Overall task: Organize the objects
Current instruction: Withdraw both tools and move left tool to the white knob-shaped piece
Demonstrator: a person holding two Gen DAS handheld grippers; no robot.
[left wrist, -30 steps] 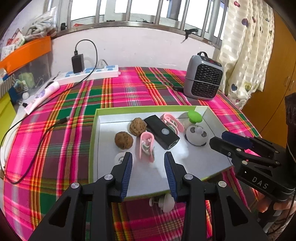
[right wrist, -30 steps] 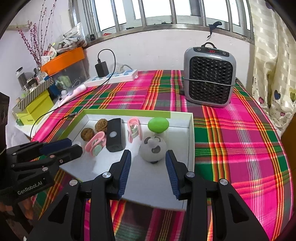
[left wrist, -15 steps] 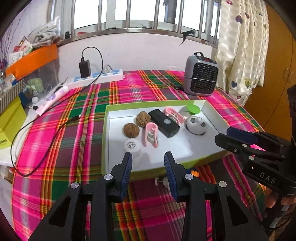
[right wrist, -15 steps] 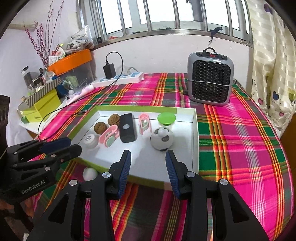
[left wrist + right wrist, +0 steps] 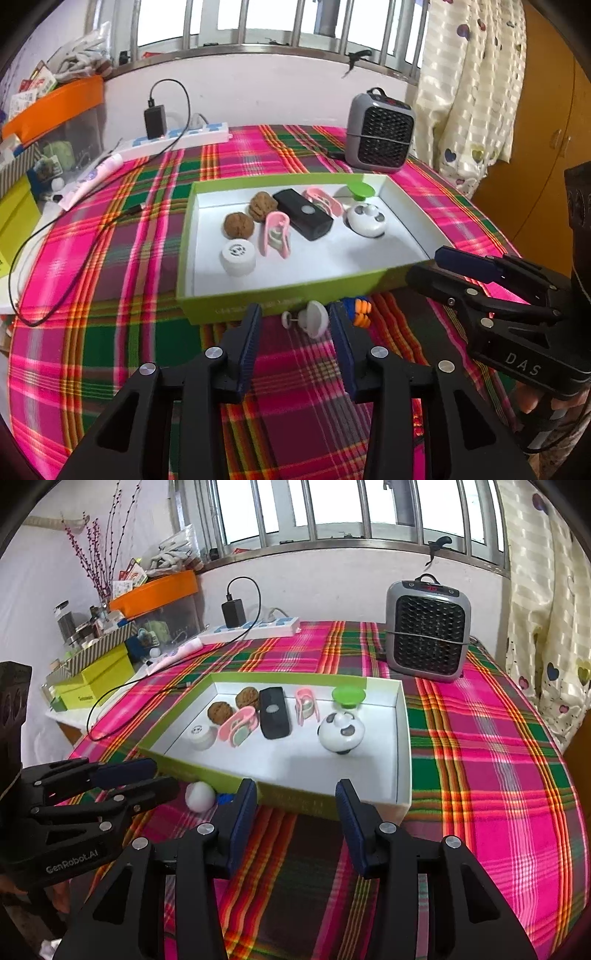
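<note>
Left wrist view: a table under a plaid cloth in pink, green and red fills the frame. A green-walled tray with a white floor sits mid-table, holding two walnuts, a white cap, two pink clips, a black box, a white ball toy and a green lid. Just outside the near wall, on the cloth, lie a white knob and a blue-and-orange piece. The left gripper hangs open and empty, its fingers either side of the knob and not touching it. The right gripper reaches in from the right by the tray's near corner. Behind stand a grey heater, a power strip with a black charger, a white tube, a white wall, a barred window and a heart-print curtain.

Right wrist view: the same cloth and tray. The right gripper is open and empty over the tray's near wall. The left gripper, jaws parted, sits at left just beside the knob. The heater stands at the back right. Left of the table, a side shelf carries an orange bin, yellow-green boxes and pink twigs.
</note>
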